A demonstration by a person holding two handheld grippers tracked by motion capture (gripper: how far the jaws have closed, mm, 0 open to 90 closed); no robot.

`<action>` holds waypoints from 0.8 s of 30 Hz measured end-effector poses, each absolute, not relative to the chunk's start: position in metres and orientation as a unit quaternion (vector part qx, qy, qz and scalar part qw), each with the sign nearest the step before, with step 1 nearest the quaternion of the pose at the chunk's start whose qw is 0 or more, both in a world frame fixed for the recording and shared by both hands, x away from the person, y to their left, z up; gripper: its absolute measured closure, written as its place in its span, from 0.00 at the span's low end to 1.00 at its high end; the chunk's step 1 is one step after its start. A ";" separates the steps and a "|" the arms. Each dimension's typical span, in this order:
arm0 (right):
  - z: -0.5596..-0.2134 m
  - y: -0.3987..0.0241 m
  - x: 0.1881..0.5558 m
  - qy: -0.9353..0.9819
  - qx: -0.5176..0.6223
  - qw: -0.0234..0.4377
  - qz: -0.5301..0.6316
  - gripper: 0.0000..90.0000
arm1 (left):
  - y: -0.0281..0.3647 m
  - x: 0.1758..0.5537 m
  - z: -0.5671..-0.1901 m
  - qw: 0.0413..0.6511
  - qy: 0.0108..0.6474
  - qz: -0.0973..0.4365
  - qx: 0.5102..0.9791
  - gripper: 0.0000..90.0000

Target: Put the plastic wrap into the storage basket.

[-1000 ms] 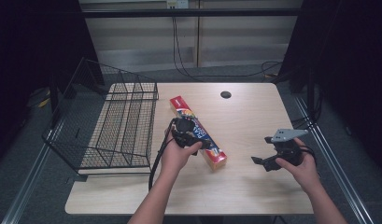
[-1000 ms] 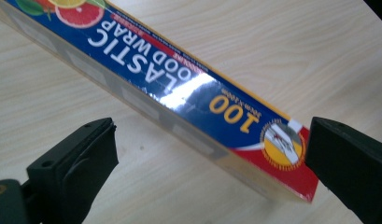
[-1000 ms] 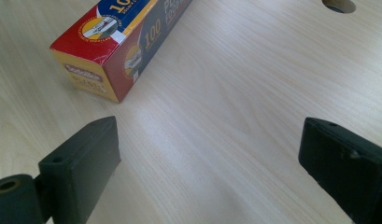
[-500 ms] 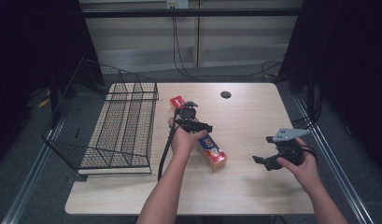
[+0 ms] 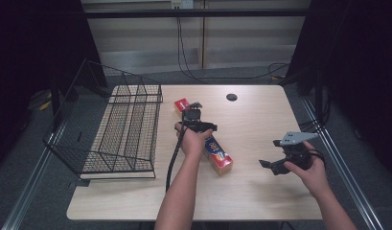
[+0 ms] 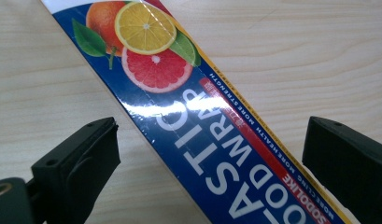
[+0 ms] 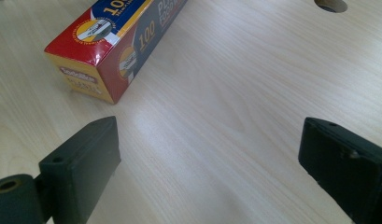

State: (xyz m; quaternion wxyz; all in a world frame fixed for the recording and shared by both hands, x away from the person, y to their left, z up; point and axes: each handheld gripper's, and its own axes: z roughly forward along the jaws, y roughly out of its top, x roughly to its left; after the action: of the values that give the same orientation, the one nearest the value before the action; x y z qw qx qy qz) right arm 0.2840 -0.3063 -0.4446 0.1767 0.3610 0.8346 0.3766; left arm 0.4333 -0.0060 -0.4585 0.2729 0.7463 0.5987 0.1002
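Note:
A long blue, red and yellow box of plastic food wrap (image 5: 218, 154) lies at a slant in the middle of the wooden table (image 5: 260, 120). My left gripper (image 5: 193, 115) hangs low over the box's far half. In the left gripper view its jaws (image 6: 212, 135) stand wide on either side of the box (image 6: 179, 93), and neither pad touches it. These jaws have just been closing a little. My right gripper (image 5: 272, 166) is held open to the right of the box. In the right gripper view its jaws (image 7: 209, 140) frame bare wood, with the near end of the box (image 7: 109, 51) beyond the left jaw.
A black wire basket (image 5: 121, 129) stands on the table's left side, close to the box's far end. A round cable hole (image 5: 231, 97) sits near the back edge. Bare wood lies between the box and the right gripper.
My left hand has carried its gripper away from me along the box, toward its far end, and lower. The right hand has stayed where it was.

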 end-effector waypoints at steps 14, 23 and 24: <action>-0.446 -0.308 0.284 0.833 0.362 0.171 0.382 0.06 | -0.007 0.435 -0.460 0.241 0.633 0.053 0.733 0.19; -0.445 -0.306 0.284 0.834 0.361 0.174 0.380 0.06 | 0.004 0.430 -0.449 0.205 0.625 0.051 0.751 0.42; -0.445 -0.305 0.283 0.833 0.360 0.176 0.381 0.06 | 0.006 0.431 -0.450 0.209 0.631 0.050 0.745 0.42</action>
State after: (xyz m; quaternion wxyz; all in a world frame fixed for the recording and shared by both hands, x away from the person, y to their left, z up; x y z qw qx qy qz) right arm 0.2833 -0.3051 -0.4447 0.1762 0.3605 0.8330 0.3810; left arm 0.4309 0.0056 -0.4497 0.2090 0.7453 0.6312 0.0498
